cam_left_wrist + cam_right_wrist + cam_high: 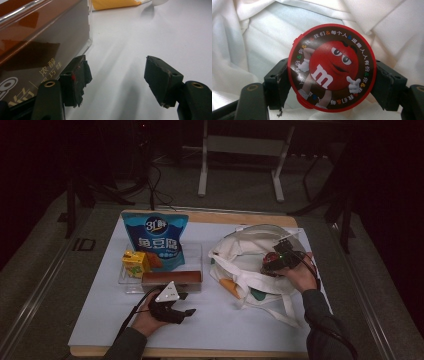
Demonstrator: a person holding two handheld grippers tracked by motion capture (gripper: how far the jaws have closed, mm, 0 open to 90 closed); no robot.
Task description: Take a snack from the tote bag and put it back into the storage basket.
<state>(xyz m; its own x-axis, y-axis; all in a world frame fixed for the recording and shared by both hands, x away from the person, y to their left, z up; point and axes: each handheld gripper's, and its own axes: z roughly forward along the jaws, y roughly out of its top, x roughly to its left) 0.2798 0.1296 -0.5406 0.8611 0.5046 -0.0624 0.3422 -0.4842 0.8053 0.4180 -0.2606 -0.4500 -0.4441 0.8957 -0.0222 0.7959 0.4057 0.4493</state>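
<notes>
Squarely between right tongs, red candy tin, clamped

A blue snack bag stands behind a yellow carton.

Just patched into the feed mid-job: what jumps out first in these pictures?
The round red candy tin with a cartoon face, clamped between the jaws of the right gripper over the white tote bag at the table's right. Next, the tall blue snack bag standing in the clear tray at the left. The left gripper rests open on the white table beside the brown box.
</notes>
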